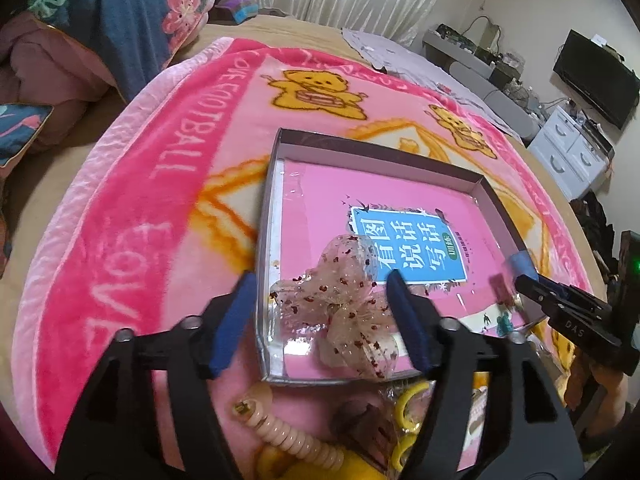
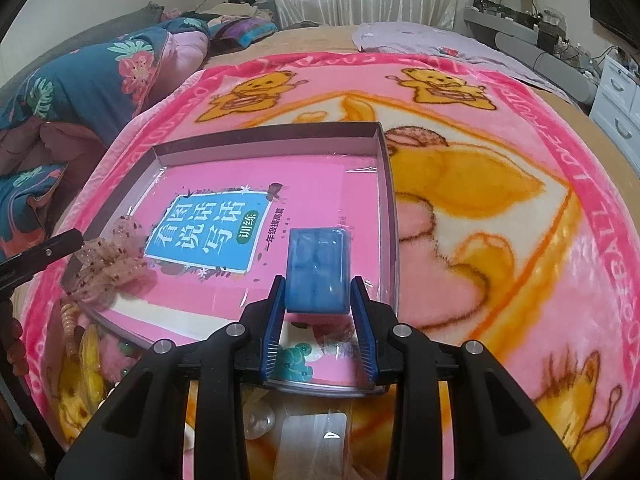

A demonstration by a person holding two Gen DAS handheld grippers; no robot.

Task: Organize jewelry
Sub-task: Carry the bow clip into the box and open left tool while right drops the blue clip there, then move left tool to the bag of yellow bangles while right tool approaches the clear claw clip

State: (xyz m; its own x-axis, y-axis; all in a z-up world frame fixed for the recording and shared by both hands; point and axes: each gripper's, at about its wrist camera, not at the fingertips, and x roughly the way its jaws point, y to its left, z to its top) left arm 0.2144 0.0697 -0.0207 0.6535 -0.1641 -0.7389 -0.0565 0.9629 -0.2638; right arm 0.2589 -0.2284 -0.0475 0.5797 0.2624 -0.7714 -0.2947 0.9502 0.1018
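A shallow grey tray point(image 1: 276, 168) lies on the bed with a pink book point(image 1: 320, 192) inside it under clear film. In the tray's near left corner rests a sheer bow point(image 1: 340, 304) dotted with red sequins. My left gripper point(image 1: 320, 280) stands open around the bow, and its pads do not press on it. My right gripper point(image 2: 318, 280) is shut on a small blue box point(image 2: 320, 264) and holds it over the tray's point(image 2: 386, 168) near right part. From the right wrist, the bow point(image 2: 112, 256) shows at the left beside the left gripper point(image 2: 76, 238).
A pink fleece blanket point(image 1: 120, 200) with yellow bears covers the bed. In front of the tray lie a beige beaded coil point(image 1: 280, 428), yellow rings point(image 1: 408, 404) in a plastic bag and a pale clear case point(image 2: 312, 436). A folded floral quilt point(image 1: 112, 20) is piled at the far left.
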